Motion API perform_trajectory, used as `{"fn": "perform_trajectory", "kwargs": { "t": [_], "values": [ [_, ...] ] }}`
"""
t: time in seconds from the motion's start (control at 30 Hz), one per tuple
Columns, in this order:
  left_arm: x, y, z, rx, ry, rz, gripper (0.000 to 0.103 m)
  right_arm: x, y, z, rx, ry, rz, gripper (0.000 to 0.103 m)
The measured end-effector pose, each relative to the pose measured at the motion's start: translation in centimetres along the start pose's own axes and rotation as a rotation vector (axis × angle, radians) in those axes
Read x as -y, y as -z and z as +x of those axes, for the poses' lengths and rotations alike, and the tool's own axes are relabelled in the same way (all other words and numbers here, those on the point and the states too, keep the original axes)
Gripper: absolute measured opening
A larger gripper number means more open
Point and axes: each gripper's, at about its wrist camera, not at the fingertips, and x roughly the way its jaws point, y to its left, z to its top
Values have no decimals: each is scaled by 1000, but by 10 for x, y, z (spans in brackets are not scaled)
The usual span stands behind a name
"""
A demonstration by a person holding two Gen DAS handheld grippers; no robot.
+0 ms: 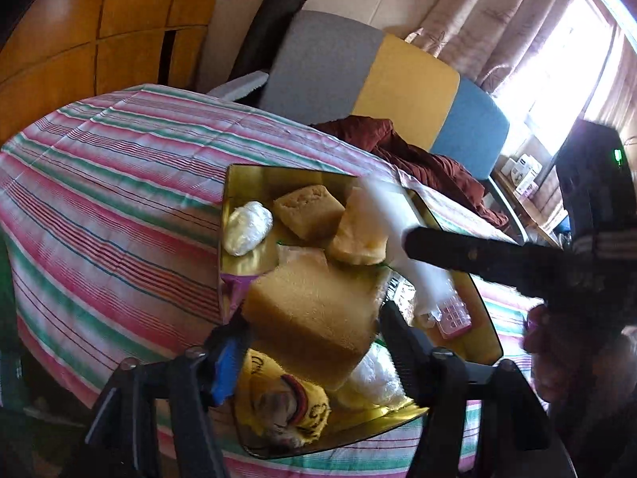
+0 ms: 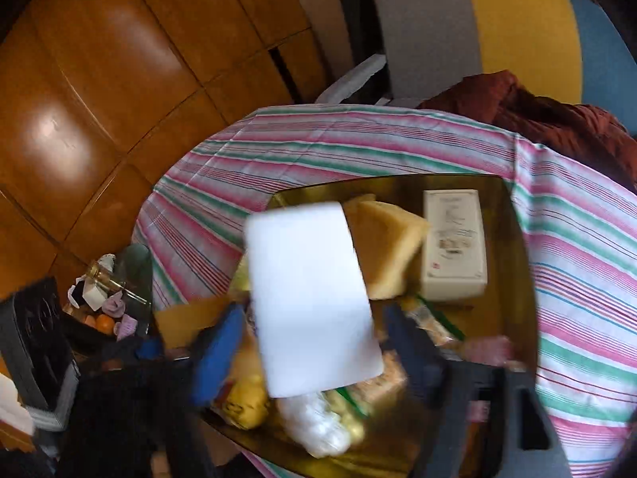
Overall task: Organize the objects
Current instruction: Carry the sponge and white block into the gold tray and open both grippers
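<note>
The left wrist camera sits just behind its own jaws and looks steeply down and forward, very near a gold tray on the striped cloth covering the counter, facing a grey, yellow and blue chair back and a curtained window. The right wrist camera looks down from higher and further right, blurred, taking in the wooden cabinet at left. Both views share the gold tray, the striped cloth, the chair back and a white sheet.
</note>
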Motion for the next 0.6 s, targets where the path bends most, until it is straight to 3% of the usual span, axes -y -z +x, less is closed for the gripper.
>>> {"fn": "perform_trajectory", "kwargs": {
  "t": [0.07,0.37,0.6],
  "values": [
    [0,4,-1,4,-6,3,82,-1,3,0,7,5,-12,91],
    [3,10,-12,58,-106,43,83,3,32,-11,24,94,-51,91],
    [15,8,-25,132,-177,107,89,7,45,-31,101,181,-20,91]
  ]
}}
